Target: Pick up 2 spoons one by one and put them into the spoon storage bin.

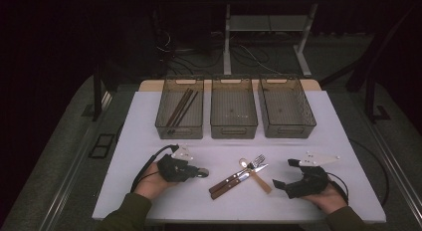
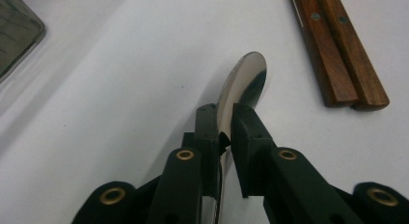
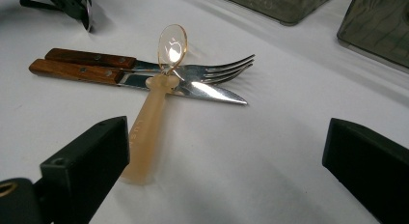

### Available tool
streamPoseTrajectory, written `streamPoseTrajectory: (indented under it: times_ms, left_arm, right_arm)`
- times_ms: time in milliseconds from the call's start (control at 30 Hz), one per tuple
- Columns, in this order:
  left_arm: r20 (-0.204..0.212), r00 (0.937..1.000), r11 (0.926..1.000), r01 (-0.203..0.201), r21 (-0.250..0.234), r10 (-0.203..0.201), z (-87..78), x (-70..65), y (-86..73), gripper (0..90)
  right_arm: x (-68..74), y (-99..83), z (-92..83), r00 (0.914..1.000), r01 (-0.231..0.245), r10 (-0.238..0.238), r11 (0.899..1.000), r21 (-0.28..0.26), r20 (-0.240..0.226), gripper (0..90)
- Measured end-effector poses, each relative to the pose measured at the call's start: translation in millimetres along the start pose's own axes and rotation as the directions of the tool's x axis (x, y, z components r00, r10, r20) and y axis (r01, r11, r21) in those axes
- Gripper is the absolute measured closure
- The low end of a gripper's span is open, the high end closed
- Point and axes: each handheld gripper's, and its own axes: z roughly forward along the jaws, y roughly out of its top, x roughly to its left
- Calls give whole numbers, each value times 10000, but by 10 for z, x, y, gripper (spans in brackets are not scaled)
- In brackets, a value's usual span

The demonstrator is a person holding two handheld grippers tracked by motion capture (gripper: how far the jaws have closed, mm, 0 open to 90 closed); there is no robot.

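Left gripper (image 2: pixel 224 125): jaws nearly closed, pinching metal spoon (image 2: pixel 246 79) on edge, just left of knife (image 1: pixel 238 176). Right gripper (image 1: pixel 282 186): jaws wide, empty, right of knife. Beyond knife: three bins (image 1: pixel 234 114). Risk: thin, slick spoon pivots or slips from narrow grip when lifted.

table (image 1: pixel 149 201) | three bins (image 1: pixel 234 114); fork (image 1: pixel 247 170); knife (image 1: pixel 239 181); plastic spoon (image 1: pixel 255 174)
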Motion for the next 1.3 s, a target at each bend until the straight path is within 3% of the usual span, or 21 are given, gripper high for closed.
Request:
streamPoseTrajectory:
  times_ms: [133, 167, 233, 400, 933, 1167, 1300]
  left_arm:
    - [328, 9994, 9999, -122, -116, 125, -24, -18, 2, 865]
    - [338, 9994, 9997, -8, -244, 16, -16, -35, 3, 870]
    - [324, 9992, 9997, -249, -72, 251, -27, -29, 9, 877]
    - [293, 9993, 9997, -223, -51, 224, -31, -35, 12, 882]
    - [-135, 9988, 9973, 463, -577, -472, -142, 15, 31, 882]
    - [-201, 9972, 9912, 689, -1130, -716, -220, 63, 70, 882]
    - [-181, 9955, 9839, 893, -1549, -932, -256, 95, 110, 882]
  right_arm:
    - [0, 0, 0, 10000, 5, -5, 10000, -1, -4, 23]
    - [-1, 0, 0, 10000, 6, -6, 10000, -8, -5, 23]
    - [-1, 0, 0, 10000, 6, -6, 10000, -10, -4, 23]
    - [0, 1, -3, 10000, -5, 5, 10000, -23, -11, 23]
    - [1, 0, -1, 10000, 1, -1, 10000, -14, -15, 23]
    - [-12, 5, -17, 9997, -213, 212, 9997, -150, -101, 23]
    - [-15, 6, -6, 9997, -200, 198, 9996, -195, -117, 23]
